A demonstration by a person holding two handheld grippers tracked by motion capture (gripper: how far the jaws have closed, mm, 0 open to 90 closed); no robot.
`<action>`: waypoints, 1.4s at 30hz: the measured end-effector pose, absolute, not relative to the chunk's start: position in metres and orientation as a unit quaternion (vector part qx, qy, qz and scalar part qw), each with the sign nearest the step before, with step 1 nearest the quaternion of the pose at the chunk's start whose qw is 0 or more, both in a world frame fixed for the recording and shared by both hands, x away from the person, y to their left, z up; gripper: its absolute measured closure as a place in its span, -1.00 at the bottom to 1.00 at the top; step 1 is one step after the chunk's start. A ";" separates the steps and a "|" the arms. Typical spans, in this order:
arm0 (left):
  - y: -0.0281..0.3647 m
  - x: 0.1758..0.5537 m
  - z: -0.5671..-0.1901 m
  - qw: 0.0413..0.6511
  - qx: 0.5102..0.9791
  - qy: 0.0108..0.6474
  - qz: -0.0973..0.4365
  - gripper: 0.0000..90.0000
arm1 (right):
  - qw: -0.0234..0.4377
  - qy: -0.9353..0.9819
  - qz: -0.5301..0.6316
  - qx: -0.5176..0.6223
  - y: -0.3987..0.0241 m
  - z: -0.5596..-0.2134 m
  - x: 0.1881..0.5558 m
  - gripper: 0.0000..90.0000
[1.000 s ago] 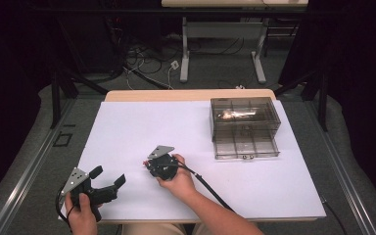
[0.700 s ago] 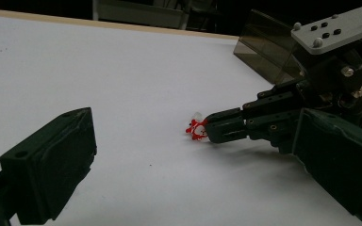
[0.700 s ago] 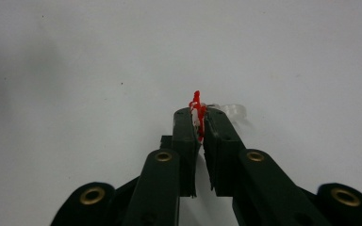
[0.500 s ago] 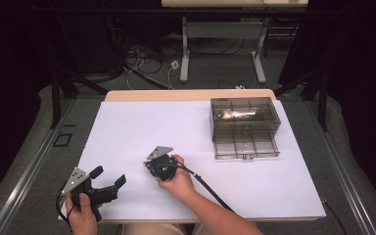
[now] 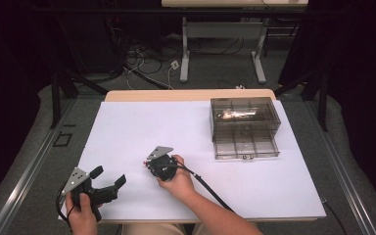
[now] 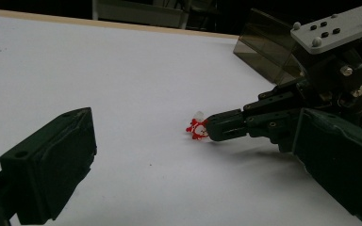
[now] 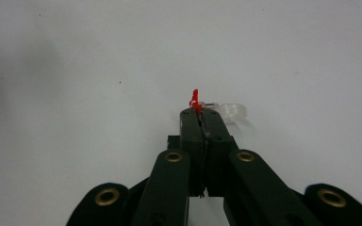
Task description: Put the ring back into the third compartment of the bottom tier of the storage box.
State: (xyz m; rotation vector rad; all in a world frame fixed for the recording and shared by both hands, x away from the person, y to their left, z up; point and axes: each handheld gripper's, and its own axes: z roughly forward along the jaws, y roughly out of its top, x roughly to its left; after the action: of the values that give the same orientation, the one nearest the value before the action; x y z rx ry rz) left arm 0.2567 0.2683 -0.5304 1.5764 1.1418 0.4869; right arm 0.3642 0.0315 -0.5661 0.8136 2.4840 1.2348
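right gripper (image 7: 200,115) pinched shut on small red-and-clear trinket (image 7: 197,102) at its tips, low over white table (image 5: 127,127) | left gripper (image 5: 108,177) gaped empty, well apart | smoky drawer box (image 5: 245,127) lay far-right of trinket

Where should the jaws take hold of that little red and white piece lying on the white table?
Grip the red end of the small red and white piece, coming in low along the table, as the right gripper does here. The red part sticks up a little, while the clear tab lies flat and offers less to pinch.
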 end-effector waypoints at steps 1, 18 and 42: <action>0.268 0.257 -0.530 0.538 0.661 0.481 0.204 -0.99 | 0.126 0.853 0.425 0.276 0.031 -0.566 0.364 0.99; 0.268 0.257 -0.531 0.537 0.661 0.482 0.203 -0.99 | 0.144 0.846 0.429 0.283 0.019 -0.557 0.364 0.99; 0.267 0.258 -0.532 0.534 0.663 0.483 0.204 -0.99 | 0.186 0.803 0.459 0.333 -0.022 -0.537 0.368 0.99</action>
State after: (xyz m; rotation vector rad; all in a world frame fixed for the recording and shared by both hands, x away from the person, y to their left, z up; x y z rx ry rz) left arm 0.2577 0.2666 -0.5316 1.5810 1.1500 0.4871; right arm 0.3684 -0.0223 -0.5375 0.9393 2.2606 1.2918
